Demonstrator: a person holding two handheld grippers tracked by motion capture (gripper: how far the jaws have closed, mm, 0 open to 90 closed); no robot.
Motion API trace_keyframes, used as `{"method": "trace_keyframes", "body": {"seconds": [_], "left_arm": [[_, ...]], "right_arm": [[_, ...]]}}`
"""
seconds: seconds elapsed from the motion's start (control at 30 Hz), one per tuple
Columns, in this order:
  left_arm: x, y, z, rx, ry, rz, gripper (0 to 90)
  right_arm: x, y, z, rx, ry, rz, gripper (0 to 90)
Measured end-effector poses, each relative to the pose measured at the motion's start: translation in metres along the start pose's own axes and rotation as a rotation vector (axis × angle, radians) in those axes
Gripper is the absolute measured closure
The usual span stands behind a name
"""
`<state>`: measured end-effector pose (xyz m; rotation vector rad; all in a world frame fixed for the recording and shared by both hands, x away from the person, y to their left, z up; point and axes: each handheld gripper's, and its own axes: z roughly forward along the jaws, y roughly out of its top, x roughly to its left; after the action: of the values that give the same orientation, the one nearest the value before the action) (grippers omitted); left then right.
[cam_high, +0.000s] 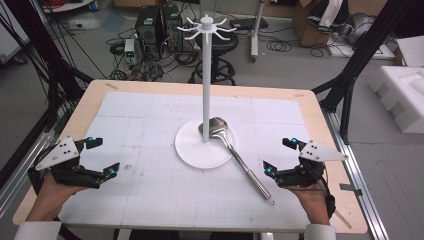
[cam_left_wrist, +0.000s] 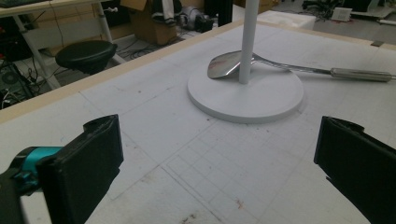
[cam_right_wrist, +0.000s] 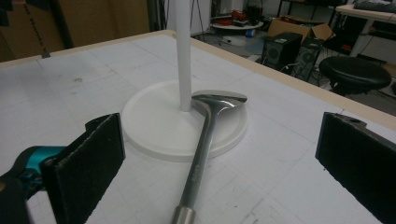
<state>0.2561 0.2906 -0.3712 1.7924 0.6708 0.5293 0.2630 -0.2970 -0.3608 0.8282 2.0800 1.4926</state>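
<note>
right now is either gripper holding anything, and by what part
Nothing is held. The left gripper and the right gripper are both open over the table, and the spatula lies untouched, its blade on the stand's base.

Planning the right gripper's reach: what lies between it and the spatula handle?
Nothing but bare white mat: in the high view, the right gripper sits apart from the spatula, with open table between them.

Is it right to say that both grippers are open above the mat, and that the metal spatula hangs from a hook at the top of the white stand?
Not quite. The spatula does not hang: the high view shows it lying flat, blade on the stand's base beside the pole, handle on the mat. Left gripper and right gripper are open, as stated.
</note>
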Motion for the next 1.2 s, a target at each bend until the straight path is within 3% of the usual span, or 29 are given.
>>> {"method": "trace_keyframes", "body": {"seconds": [0.6,0.93,1.2], "left_arm": [[0.002,0.000,0.002,0.009,-0.001,-0.006,1.8],[0.003,-0.002,0.002,0.007,-0.008,-0.013,1.8],[0.003,-0.002,0.002,0.009,-0.011,-0.010,1.8]], "right_arm": [[-0.001,-0.001,0.003,0.046,-0.006,-0.006,0.3],[0.002,0.006,0.014,0.119,-0.013,-0.016,0.3],[0.006,0.010,0.024,0.162,0.024,-0.040,0.3]]}}
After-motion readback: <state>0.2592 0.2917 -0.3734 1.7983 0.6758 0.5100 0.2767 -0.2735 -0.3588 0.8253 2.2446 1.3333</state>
